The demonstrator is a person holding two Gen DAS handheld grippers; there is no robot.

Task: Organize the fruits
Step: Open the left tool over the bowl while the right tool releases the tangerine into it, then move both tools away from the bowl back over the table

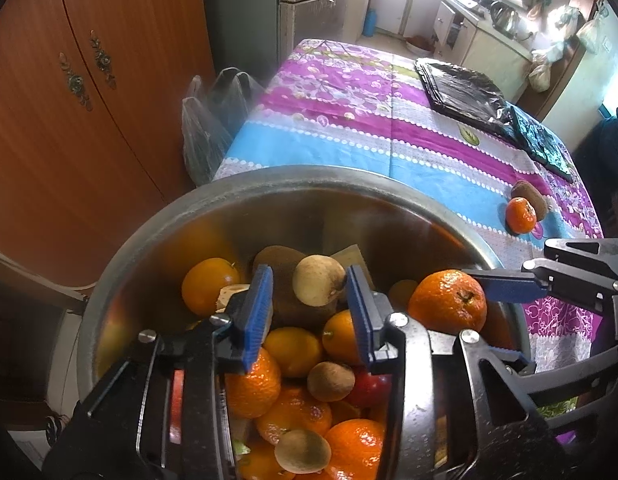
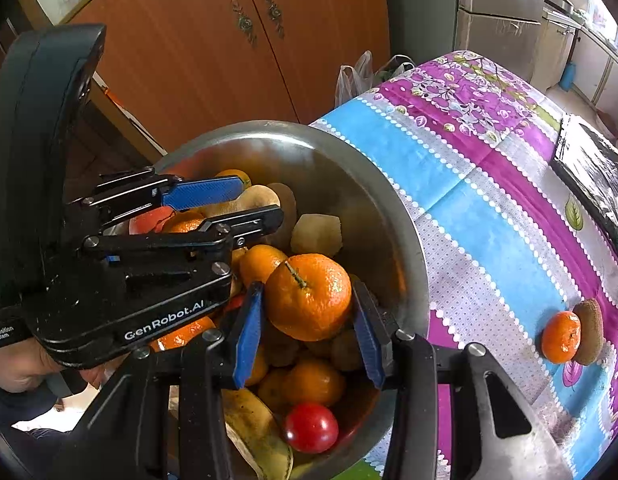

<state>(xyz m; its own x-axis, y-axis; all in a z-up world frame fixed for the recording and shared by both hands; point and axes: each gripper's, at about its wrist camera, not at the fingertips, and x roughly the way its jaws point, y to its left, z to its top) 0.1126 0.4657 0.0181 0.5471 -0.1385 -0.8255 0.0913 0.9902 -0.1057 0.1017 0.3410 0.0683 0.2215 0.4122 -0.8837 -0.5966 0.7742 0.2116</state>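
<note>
A steel bowl point(image 2: 349, 168) heaped with fruit fills the lower middle of both views, standing at the near edge of a table point(image 2: 489, 208) under a purple, blue and grey flowered cloth. In the right wrist view the right tool point(image 2: 307, 316) has its blue fingers point(image 2: 249, 332) closed against either side of a large mandarin point(image 2: 309, 296), stem up, held over the pile at centre frame. Below it lie more mandarins, a red tomato-like fruit point(image 2: 311, 427) and a browned banana point(image 2: 261, 436) at the bottom edge. The left tool point(image 2: 237, 200) enters from the left of that view, gripped by a hand point(image 2: 17, 368) at lower left. In the left wrist view the left tool point(image 1: 309, 304) hovers over the bowl point(image 1: 269, 184) with its jaws parted and nothing between them; a pale round fruit point(image 1: 319, 280) and a kiwi point(image 1: 279, 264) lie beyond the tips. The held mandarin point(image 1: 449, 300) and the right tool point(image 1: 509, 284) show at right centre there. Out on the cloth, at the right of both views, a loose mandarin point(image 2: 561, 336) touches a kiwi point(image 2: 589, 330). Further back, a dark tray point(image 1: 461, 96) sits at upper right of the left view, and orange cupboard doors point(image 1: 89, 80) fill the upper left.
</note>
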